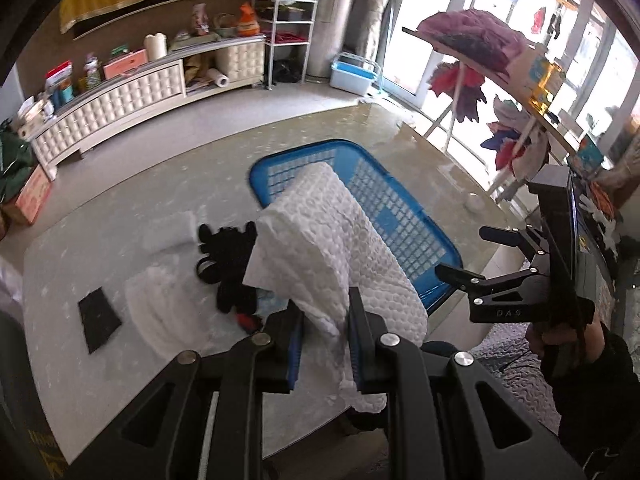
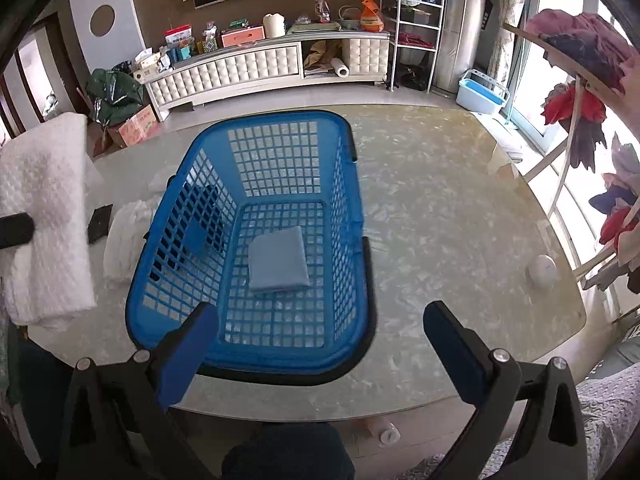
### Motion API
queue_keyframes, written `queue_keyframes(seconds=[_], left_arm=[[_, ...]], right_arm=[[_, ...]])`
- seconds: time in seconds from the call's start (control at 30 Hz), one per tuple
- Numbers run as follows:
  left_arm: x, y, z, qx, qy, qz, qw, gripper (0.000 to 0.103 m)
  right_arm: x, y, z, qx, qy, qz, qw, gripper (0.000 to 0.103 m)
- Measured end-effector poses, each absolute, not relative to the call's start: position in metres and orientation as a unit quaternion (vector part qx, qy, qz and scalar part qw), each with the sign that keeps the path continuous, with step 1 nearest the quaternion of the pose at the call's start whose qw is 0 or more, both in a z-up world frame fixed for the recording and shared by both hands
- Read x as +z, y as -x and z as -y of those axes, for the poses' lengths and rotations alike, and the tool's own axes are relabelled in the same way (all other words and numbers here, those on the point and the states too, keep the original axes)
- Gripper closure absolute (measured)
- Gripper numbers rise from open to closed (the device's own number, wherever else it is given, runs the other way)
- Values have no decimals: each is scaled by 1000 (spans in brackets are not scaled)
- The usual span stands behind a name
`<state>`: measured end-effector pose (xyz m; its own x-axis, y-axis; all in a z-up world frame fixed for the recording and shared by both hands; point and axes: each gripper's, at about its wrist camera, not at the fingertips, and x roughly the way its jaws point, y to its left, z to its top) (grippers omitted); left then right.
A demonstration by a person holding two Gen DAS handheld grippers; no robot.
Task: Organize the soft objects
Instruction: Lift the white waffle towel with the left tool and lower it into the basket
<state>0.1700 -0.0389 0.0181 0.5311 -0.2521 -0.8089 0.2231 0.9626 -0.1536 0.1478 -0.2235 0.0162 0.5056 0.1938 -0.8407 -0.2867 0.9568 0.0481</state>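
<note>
Between the fingers of the left tool (image 1: 323, 334) a white waffle-textured towel (image 1: 332, 248) is hanging, pinched near one edge and draping up and away over the view, clear of the tabletop (image 1: 120, 360). The towel is sitting just left of the blue lattice laundry basket (image 2: 256, 240), whose long axis is running away from the person toward the far end of the tabletop. The coming move is likely turning on that sideways offset: the basket's open mouth is lying to the right of and slightly beyond the held towel, so the left tool is needing to carry its load rightward over the near-left rim before letting go.

The right tool (image 2: 320, 344) is hovering with its jaws spread wide and nothing between them, directly above the basket's near rim, and is therefore the nearer of the two to the basket. From the left wrist view it is appearing off to the right, beside the basket's near corner.

Inside the basket a folded light-blue cloth (image 2: 279, 260) is lying flat on the floor, roughly centred, leaving room around it. Left of the basket, on the tabletop, a black plush toy (image 1: 228, 256), another white cloth (image 1: 160, 304) and a small dark square pad (image 1: 99, 314) are waiting, so sorting looks only partly done.
</note>
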Motion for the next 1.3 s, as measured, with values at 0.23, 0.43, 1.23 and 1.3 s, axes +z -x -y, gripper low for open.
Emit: queue_keyframes(seconds=[0.23,0.43,1.23,1.3], left_arm=[[12,-200,72,-158,-3,-480,863,85],[1,-227,99,-172,-30,-497,850,85],[-83,-292,145,-193,-84,-562,800,85],[-91,-295,148,-193,-85,-568,796,85]], right_arm=[[18,-157,244,140,29,-479,866,0],[18,-162,257,139,14,-477,868,0],[-9,-183,249,144,-4,-499,854,0],[-11,-184,247,146,-3,-502,853,0]])
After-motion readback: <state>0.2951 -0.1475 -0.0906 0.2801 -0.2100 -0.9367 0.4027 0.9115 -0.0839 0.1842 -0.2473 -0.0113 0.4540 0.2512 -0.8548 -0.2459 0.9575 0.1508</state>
